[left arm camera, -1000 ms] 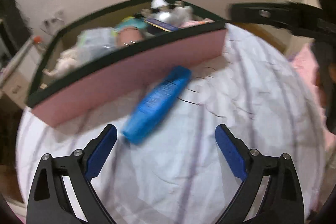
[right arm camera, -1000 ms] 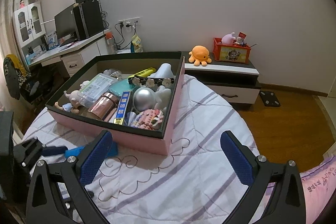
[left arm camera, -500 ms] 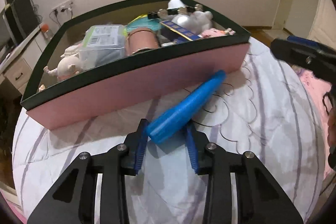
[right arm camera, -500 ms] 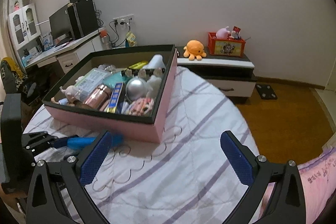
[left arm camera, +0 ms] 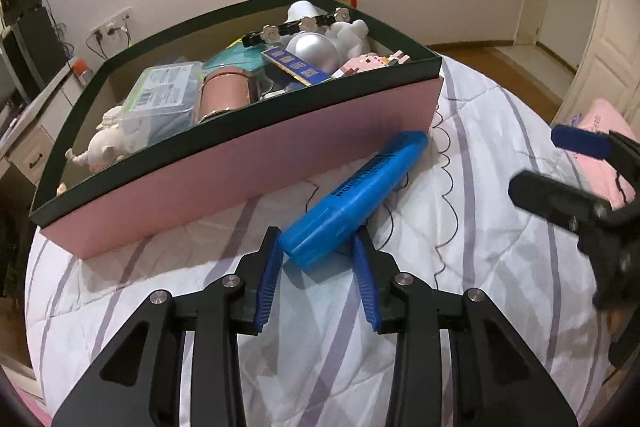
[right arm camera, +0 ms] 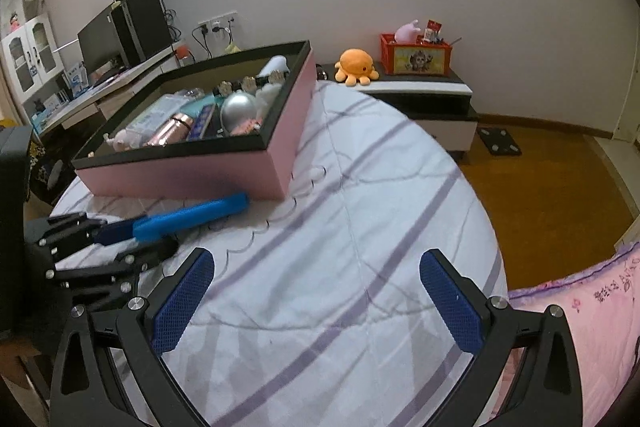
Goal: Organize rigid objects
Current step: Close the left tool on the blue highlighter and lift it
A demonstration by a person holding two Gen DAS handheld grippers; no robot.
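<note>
Left tongs [left arm camera: 318,249] clamping blue marker [left arm camera: 356,193] (near end)

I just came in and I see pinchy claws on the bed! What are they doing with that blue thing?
A person is tidying things into the pink box on the bed. The left gripper has just closed its jaws on the end of the big blue marker, which lies beside the box, not in it yet. The right gripper hangs open over the striped quilt, holding nothing. The box already holds toys, a silver ball and a copper bottle.
</note>
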